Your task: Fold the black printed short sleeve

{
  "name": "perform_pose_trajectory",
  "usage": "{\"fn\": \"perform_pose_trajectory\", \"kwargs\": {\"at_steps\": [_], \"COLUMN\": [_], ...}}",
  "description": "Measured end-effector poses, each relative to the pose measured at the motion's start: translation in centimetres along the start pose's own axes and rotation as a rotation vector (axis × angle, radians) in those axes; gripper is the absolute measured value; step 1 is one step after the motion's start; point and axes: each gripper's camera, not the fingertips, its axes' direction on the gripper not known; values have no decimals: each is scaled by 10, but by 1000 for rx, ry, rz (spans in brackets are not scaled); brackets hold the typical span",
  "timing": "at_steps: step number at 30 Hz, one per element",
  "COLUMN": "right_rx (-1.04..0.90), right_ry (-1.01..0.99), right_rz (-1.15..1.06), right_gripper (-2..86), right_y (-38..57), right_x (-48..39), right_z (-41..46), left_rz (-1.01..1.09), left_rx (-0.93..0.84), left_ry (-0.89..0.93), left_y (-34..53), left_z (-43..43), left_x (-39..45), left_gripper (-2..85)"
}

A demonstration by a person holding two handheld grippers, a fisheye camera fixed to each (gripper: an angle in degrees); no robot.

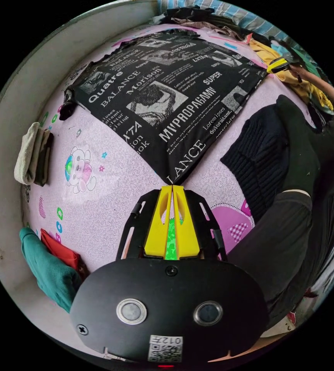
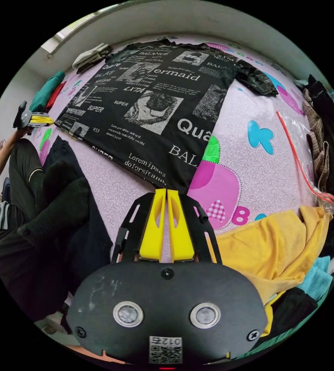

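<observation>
The black printed short sleeve [image 1: 163, 96] lies spread flat on a pink patterned bed sheet [image 1: 109, 201]. My left gripper [image 1: 172, 188] has its yellow jaws together on the near hem corner of the shirt. In the right gripper view the same shirt [image 2: 151, 112] lies flat, one sleeve [image 2: 256, 80] pointing toward the far wall. My right gripper [image 2: 166, 191] is shut on the other hem corner. Each gripper also appears small in the other's view: the right gripper [image 1: 270, 69] at one shirt corner, the left gripper [image 2: 50, 120] at the opposite one.
A person's legs in black socks [image 1: 290, 154] rest on the bed beside the hem. Folded clothes lie along the wall: a beige and dark stack [image 1: 33, 152], a red piece [image 1: 60, 249], a teal one [image 1: 47, 266]. A yellow garment [image 2: 275, 243], a plastic bag [image 2: 302, 154] and a clothes pile [image 2: 325, 127] lie on the far side.
</observation>
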Motion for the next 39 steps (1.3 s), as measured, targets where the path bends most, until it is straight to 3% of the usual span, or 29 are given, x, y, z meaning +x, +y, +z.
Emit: {"fn": "perform_pose_trajectory", "kwargs": {"at_steps": [5,8,10,13,18,25,39], "right_rx": [-27,18,60,38,32,-8,-73], "right_ry": [-40,-137,-318,-456,-458,-424,-323], "right_rz": [28,214,400,502,560,487,417], "right_gripper": [3,21,37,64,63,2,-8], "right_y": [2,13,23,24,20,17,15], "right_x": [22,68,108,130,146,154,150], "right_z": [-9,-30,-29,-12,-5,-11,-33], "left_rz": [29,10,-4,-14,-26,-37,43], "left_rx": [-23,-13,-9,-8,-4,-19,-91], "left_ry": [-19,3,21,35,40,38,67], "left_y": [-14,-18,-20,-24,-29,-30,-19], "left_z": [1,1,0,-1,-3,-5,-8], "left_x": [6,3,0,-1,1,7,52], "left_gripper": [5,5,5,5,6,6,4]}}
